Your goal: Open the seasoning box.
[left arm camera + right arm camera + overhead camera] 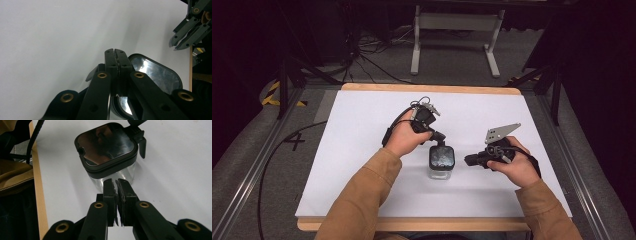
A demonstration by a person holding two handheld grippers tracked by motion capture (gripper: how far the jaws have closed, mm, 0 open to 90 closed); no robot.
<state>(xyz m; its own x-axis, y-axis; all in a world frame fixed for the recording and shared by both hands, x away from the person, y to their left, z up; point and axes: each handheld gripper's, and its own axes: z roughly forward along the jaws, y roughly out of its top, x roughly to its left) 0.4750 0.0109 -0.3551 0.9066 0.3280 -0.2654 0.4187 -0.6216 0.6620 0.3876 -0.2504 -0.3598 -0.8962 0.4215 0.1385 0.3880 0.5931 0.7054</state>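
Note:
A clear square jar (441,161) with a black-rimmed, mirror-like lid (108,145) stands in the middle of the white table (357,160). My left gripper (439,139) reaches in from the jar's far left. Its jaws are pressed together at the lid's rim (155,72), tips (115,51) just over the edge. I cannot tell whether they pinch any part of the lid. My right gripper (467,161) lies level just right of the jar and points at its clear wall. Its jaws (117,180) show a hair-thin slit with nothing between them, a short way off the jar.
The tabletop has a wooden border (412,223). A black cable (277,150) trails off its left side. Beyond the far edge stand a white metal frame (457,30) and tangled cables (362,45) on the floor. Black rails run along both sides.

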